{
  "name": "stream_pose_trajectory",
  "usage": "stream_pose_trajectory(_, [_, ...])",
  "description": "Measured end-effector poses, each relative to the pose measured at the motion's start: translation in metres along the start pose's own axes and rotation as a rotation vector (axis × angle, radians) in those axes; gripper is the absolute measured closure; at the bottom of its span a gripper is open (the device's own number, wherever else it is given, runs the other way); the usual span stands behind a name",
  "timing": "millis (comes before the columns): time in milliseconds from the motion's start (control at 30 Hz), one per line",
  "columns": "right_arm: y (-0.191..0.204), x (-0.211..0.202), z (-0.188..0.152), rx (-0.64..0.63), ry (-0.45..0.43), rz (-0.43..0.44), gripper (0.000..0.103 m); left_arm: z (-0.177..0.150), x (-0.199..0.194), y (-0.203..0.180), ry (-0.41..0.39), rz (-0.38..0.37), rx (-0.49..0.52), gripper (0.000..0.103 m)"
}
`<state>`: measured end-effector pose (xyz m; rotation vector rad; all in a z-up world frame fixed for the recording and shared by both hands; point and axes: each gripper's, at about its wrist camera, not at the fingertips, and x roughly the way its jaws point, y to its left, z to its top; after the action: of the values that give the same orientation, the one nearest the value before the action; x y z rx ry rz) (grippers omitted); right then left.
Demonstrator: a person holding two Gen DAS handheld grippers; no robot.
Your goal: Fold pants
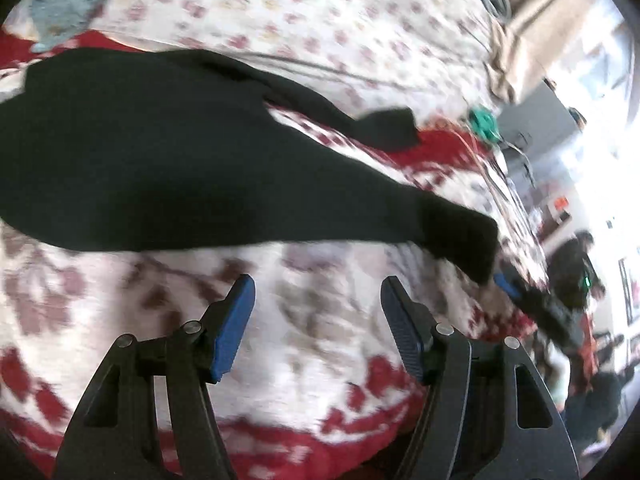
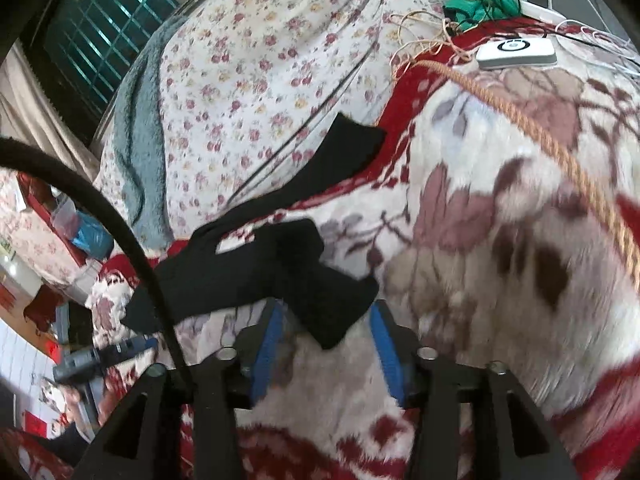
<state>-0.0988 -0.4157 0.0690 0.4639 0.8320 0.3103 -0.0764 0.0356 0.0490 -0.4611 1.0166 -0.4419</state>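
Daylight glares white at the right edge of the left wrist view, both fisheye pictures bend and darken at their rims, and motion blur smears the red-and-white flowered fleece blanket (image 1: 304,344).

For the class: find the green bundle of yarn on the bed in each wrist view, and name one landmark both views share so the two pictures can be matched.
Left wrist view: the green bundle sits right of centre in the upper half, beyond the far cuff of the black pants.
Right wrist view: the green bundle lies at the top right, among loose cords.
Shared landmark: the black pants spread on the red-and-white floral blanket.
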Motion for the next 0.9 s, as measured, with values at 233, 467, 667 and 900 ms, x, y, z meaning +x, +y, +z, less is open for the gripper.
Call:
stream_pose_trajectory(233, [0.021, 0.029, -0.003, -0.146, 0.018, -0.038, 0.051, 0.013, 0.026, -0.054, 0.02, -0.087, 0.148, 0.036])
stream_pose_trajectory(467, [0.007, 0.067, 0.013, -0.221, 0.059, -0.162, 0.091, 0.024, 0.091, -0.119, 0.141, -0.142, 0.246, 0.036])
stream_pose_trajectory(667, [0.026, 0.056, 0.063, -0.356, -0.075, -0.29, 0.095, 0.018, 0.089, -0.126, 0.136, -0.137, 0.266, 0.036])
stream_pose_trajectory(900, [0.035, 0.036, 0.054, -0.521, -0.133, -0.465, 0.095, 0.003, 0.041, -0.062, 0.097, -0.07, 0.16, 0.036])
